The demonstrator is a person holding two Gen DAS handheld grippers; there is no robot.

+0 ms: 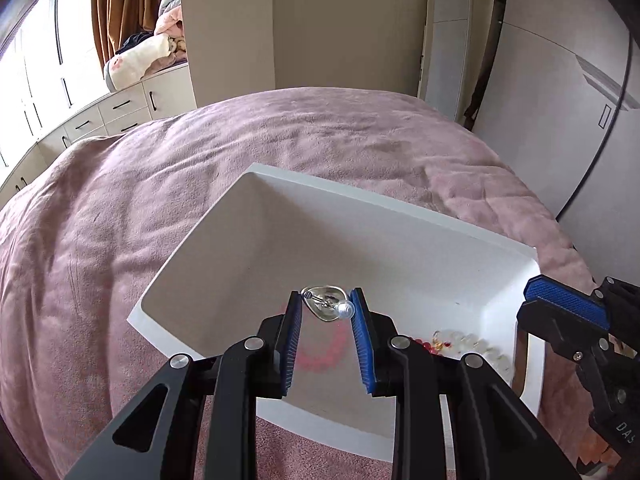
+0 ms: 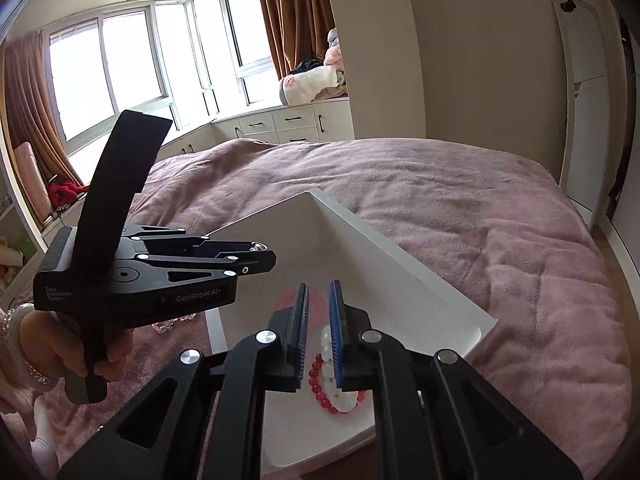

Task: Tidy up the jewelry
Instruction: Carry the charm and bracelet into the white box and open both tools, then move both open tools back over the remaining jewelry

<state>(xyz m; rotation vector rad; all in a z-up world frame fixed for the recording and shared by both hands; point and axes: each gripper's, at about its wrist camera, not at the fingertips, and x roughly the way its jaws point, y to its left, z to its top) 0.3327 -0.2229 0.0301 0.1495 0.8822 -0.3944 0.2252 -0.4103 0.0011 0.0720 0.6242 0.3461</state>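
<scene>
Left wrist view: the left gripper (image 1: pixel 329 306) hangs over the white tray (image 1: pixel 360 204) on the pink bed (image 1: pixel 120 220), its blue pads closed on a silver earring (image 1: pixel 326 307) with a pearl at the right pad. Below it in the tray lie a blurred pink bracelet (image 1: pixel 326 354), a red bead bracelet (image 1: pixel 425 346) and clear beads (image 1: pixel 476 344). The right gripper (image 1: pixel 568 306) shows at the tray's right edge.

Right wrist view: the right gripper (image 2: pixel 319 312) sits over the tray (image 2: pixel 420 300), pads slightly apart, apparently empty. The red bracelet (image 2: pixel 332 388) lies beneath, around pale beads (image 2: pixel 329 354). The left gripper (image 2: pixel 256 250) holds the earring (image 2: pixel 260 246), hand (image 2: pixel 80 344) on its handle.
</scene>
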